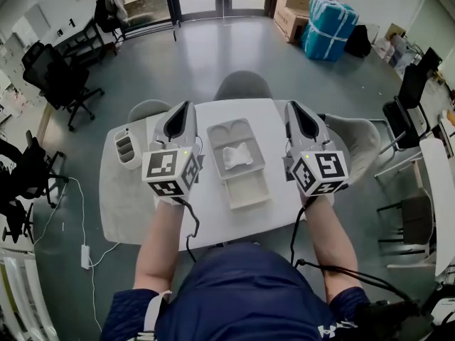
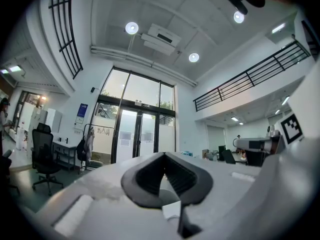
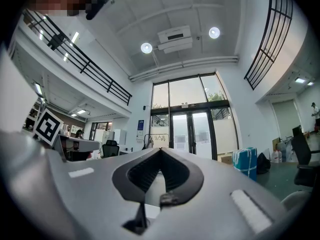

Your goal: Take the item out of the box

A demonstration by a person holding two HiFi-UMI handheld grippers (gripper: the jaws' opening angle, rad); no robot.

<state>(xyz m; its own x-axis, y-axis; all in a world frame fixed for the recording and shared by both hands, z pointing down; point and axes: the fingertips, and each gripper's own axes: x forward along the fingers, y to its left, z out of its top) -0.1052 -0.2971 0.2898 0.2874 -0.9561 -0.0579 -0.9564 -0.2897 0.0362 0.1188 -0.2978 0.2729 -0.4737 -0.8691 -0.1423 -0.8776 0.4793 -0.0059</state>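
Box (image 1: 249,192) lies open at mid-desk (image 1: 213,215). White item (image 1: 235,155) sits in its far half. My left gripper (image 1: 186,107) is just left of the box and my right gripper (image 1: 293,106) just right of it, both clear of the item. Both pairs of jaws are closed tip to tip, with nothing between them.

The right gripper (image 3: 161,151) points towards the tall glass doors (image 3: 190,129). Its dark ribbed jaws meet at the tips with nothing caught between them. Low to the right of the doors sits a teal wrapped bundle (image 3: 247,161), with a brown carton (image 3: 226,158) just beside it. Left of the doors stands a black office chair (image 3: 109,149). High above the doors, a ceiling air unit (image 3: 175,35) hangs between two round lights (image 3: 146,48).
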